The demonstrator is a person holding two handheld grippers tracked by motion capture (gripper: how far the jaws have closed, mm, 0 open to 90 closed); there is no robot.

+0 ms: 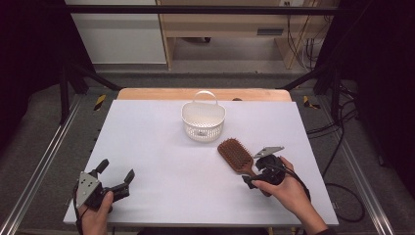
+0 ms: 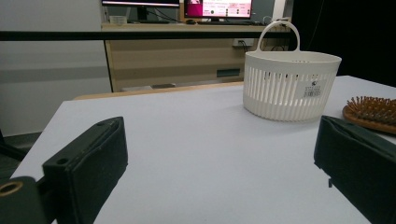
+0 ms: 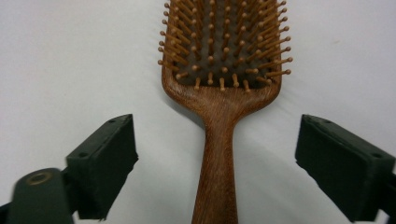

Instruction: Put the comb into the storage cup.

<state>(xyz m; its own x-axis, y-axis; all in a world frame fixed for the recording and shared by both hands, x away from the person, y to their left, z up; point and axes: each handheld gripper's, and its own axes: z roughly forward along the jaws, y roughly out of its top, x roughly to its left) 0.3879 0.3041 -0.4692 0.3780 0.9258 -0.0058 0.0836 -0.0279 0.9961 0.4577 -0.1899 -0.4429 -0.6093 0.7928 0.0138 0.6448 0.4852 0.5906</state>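
A brown wooden hairbrush [image 1: 234, 153] lies bristles up on the white table [image 1: 147, 137], right of centre, its handle pointing toward the near edge. My right gripper [image 1: 254, 171] is open and straddles that handle. In the right gripper view the handle [image 3: 217, 154] runs up between the two jaws without touching either, and the right gripper [image 3: 215, 128] holds nothing. A white slotted basket [image 1: 203, 121] with a loop handle stands upright at the table's far middle. My left gripper [image 1: 116, 170] is open and empty at the near left corner, facing the basket [image 2: 289, 86] and the brush [image 2: 371, 112].
Metal frame rails [image 1: 44, 161] run along both sides of the table, and cables [image 1: 342, 147] lie on the floor at the right. Behind the table stand a wooden desk [image 2: 177, 51] and monitors [image 2: 217, 8]. Bare table surface stretches between the two grippers.
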